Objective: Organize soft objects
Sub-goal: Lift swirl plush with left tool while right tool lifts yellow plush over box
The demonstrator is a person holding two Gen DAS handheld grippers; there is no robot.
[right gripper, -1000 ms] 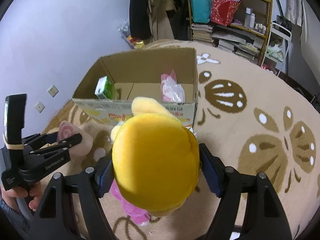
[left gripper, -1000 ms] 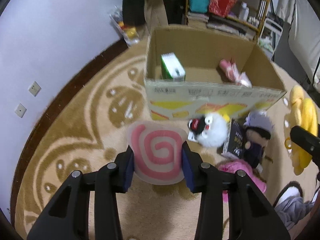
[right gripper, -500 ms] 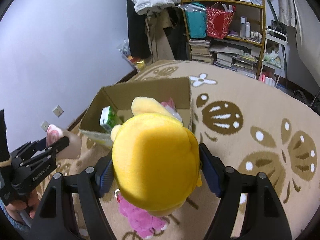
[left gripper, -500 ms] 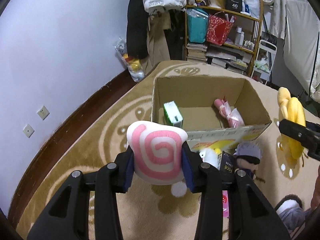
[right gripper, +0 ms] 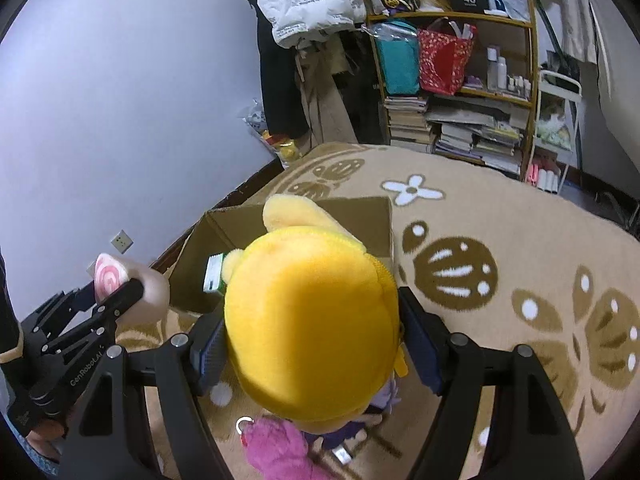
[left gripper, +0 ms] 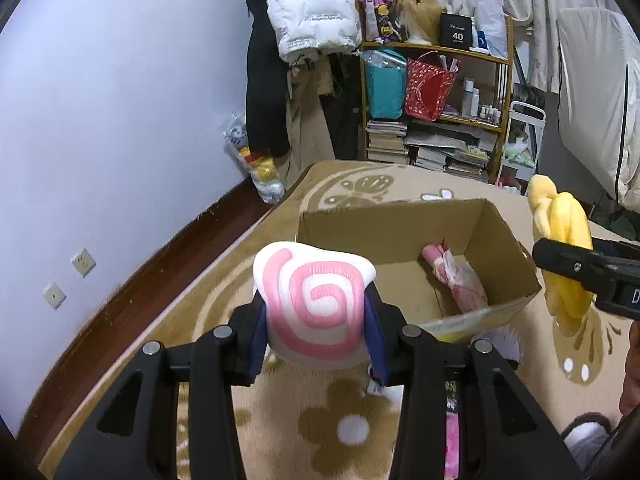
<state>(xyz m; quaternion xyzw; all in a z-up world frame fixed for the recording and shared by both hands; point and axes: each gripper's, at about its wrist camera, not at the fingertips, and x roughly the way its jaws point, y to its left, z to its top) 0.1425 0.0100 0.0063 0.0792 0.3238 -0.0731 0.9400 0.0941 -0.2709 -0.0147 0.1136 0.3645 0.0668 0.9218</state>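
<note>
A: What is hidden or hard to read here?

B: In the right wrist view the yellow plush [right gripper: 310, 320] fills the middle and covers most of the cardboard box [right gripper: 192, 276]; only a green-and-white carton [right gripper: 214, 274] peeks out beside it. Under the plush, a pink fuzzy toy [right gripper: 276, 450] and a bit of purple are cut off, so I cannot tell what they are. In the left wrist view the swirl cushion [left gripper: 314, 302] hides the box's near left corner, and the toys on the rug [left gripper: 352, 436] behind the fingers show only as scraps.

A: And the tongs?

B: The left gripper [left gripper: 314, 320] is clamped on the swirl cushion, blue pads pressing its two sides. The right gripper [right gripper: 310, 342] is clamped on the yellow plush in the same way.

A: Where do those things sit, and how do they point?

B: Both are held in the air over the rug, just short of the box. The cushion's pink spiral face is turned toward the left camera, its flat top upward. From the left view the yellow plush [left gripper: 562, 248] hangs beside the box's right wall, long axis roughly upright, pale ear on top. In the box lies a pink wrapped bundle [left gripper: 456, 276], lengthwise from the back toward the near right corner.
</note>
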